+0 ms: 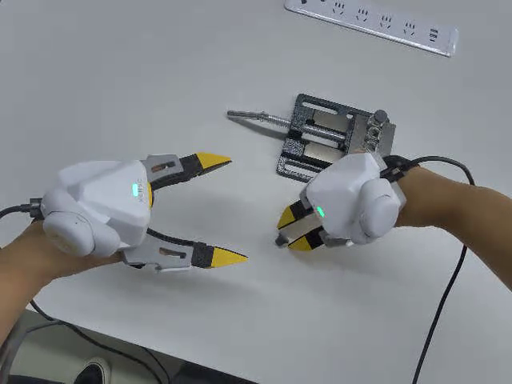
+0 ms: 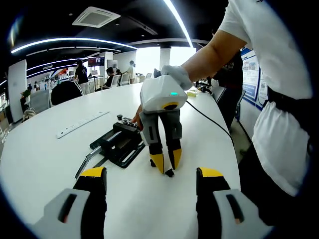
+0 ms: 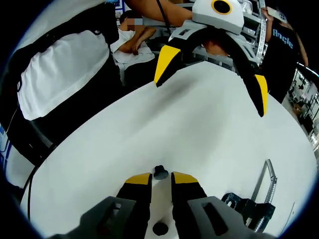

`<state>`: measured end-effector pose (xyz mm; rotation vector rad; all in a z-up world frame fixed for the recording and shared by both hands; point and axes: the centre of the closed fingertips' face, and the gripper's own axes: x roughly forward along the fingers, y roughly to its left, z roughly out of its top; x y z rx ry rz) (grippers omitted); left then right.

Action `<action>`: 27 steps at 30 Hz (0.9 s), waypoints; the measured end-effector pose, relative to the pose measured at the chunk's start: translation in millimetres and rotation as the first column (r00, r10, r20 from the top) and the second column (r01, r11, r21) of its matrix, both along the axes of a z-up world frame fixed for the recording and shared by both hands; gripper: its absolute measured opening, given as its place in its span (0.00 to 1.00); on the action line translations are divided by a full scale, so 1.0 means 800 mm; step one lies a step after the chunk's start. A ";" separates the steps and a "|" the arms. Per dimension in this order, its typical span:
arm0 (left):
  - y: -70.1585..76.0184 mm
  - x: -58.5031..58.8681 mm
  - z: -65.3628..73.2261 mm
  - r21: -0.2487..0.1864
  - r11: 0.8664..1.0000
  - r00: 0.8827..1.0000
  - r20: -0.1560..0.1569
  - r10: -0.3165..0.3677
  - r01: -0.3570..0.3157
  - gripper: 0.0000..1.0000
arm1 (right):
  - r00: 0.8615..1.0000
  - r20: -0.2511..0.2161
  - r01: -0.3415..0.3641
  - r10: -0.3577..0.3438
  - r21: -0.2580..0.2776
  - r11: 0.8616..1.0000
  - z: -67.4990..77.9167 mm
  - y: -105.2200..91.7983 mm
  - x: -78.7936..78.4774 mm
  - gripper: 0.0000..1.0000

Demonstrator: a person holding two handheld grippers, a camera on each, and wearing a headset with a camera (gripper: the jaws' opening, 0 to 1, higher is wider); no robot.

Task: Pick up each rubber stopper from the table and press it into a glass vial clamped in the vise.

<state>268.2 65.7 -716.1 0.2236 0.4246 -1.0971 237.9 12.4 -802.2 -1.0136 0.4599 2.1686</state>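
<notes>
Obs.: white surface (image 1: 120,80), person with a pair of tongs in each hand.

- Left tongs (image 1: 220,210): white body, yellow-tipped black jaws spread wide, nothing between them, held low over the near left of the surface and pointing towards the right tongs.
- Right tongs (image 1: 290,230): jaws drawn nearly together, tips angled down to the surface just in front of the black metal bench vise (image 1: 332,136).
- Small black rubber stopper (image 3: 160,172): on the surface right at the tips of the right tongs, in line with the narrow gap. Cannot tell whether it is pinched or only touched.
- Vise lies flat, its screw handle pointing left; it is near the right tongs and apart from the stopper.
- White power strip (image 1: 372,24) along the far edge.
</notes>
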 end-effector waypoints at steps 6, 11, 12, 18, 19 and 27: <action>-0.001 0.002 0.000 -0.005 1.000 1.000 -0.002 0.003 -0.003 0.71 | 1.000 0.007 -0.009 0.009 0.002 1.000 -0.003 -0.002 -0.001 0.12; -0.004 0.001 -0.002 -0.005 1.000 1.000 -0.003 -0.001 0.001 0.71 | 1.000 0.001 0.014 -0.014 0.003 1.000 0.001 -0.005 -0.002 0.11; -0.005 0.001 -0.003 -0.005 1.000 1.000 -0.004 -0.002 0.002 0.71 | 1.000 0.000 0.019 -0.019 0.008 1.000 0.004 -0.006 -0.001 0.11; -0.011 0.001 -0.001 -0.011 1.000 1.000 0.003 -0.011 0.011 0.70 | 0.998 -0.002 0.058 -0.058 0.017 0.998 0.017 -0.007 0.003 0.11; -0.011 0.001 0.000 -0.011 1.000 1.000 0.003 -0.013 0.014 0.70 | 0.998 -0.003 0.063 -0.063 0.019 0.998 0.019 -0.006 0.003 0.11; -0.019 -0.001 0.000 -0.017 0.999 0.999 0.007 -0.035 0.035 0.69 | 0.990 0.007 0.138 -0.138 0.022 0.990 0.037 -0.014 0.014 0.11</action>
